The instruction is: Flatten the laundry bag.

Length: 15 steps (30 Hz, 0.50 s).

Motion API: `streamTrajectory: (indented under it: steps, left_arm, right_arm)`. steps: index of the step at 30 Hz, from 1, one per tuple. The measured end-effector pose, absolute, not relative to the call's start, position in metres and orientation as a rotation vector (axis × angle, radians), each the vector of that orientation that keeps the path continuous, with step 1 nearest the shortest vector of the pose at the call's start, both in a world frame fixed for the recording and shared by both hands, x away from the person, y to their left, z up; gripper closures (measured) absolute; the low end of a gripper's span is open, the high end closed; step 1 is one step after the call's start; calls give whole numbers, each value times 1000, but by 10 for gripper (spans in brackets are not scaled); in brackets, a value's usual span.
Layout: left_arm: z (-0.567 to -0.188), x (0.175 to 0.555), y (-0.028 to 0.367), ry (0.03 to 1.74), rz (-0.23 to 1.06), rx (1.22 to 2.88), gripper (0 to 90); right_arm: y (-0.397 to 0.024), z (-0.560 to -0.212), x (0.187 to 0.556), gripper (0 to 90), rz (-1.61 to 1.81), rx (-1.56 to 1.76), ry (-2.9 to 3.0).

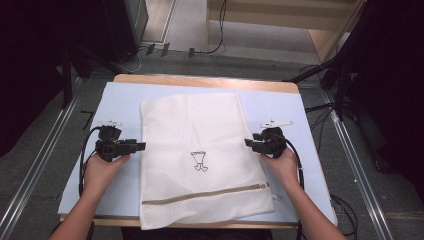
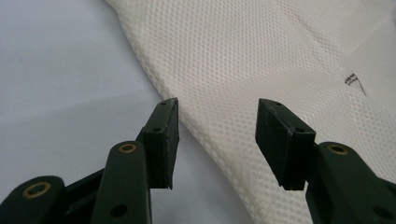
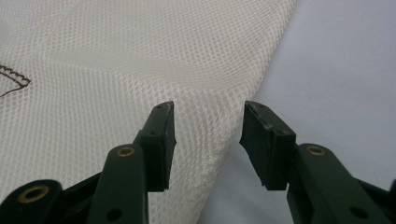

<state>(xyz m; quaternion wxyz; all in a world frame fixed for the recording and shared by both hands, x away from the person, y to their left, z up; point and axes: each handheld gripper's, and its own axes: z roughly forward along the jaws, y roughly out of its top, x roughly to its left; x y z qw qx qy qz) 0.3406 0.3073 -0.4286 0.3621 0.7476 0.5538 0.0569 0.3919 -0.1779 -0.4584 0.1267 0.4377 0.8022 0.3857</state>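
The mesh laundry bag lies flat on the surface, spread for handling. The left claw and right claw flank its edges, both released, gripping nothing.

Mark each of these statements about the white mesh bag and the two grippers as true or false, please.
1. The mesh bag lies flat on the table. True.
2. The left gripper is clamped on the edge of the bag. False: its jaws stand open, and the bag's edge lies beyond them, not pinched.
3. The zipper runs across the end of the bag nearest the person. True.
4. The right gripper holds the bag lifted off the table. False: its jaws are open and the bag rests on the table.
5. A small dark drawing is printed on the bag. True.
6. Both grippers are on the same side of the bag. False: one is at each side edge.
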Motion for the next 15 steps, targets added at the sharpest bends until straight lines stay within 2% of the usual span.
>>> streamTrajectory:
  steps: [10,15]
  left_arm:
    - [-445,337,292,1451,103,1988,526]
    - [-448,337,286,1453,107,2006,619]
  right_arm:
    - [-172,-465,399,567,1087,1271,2365]
    - [-172,-470,401,587,1066,1296,2386]
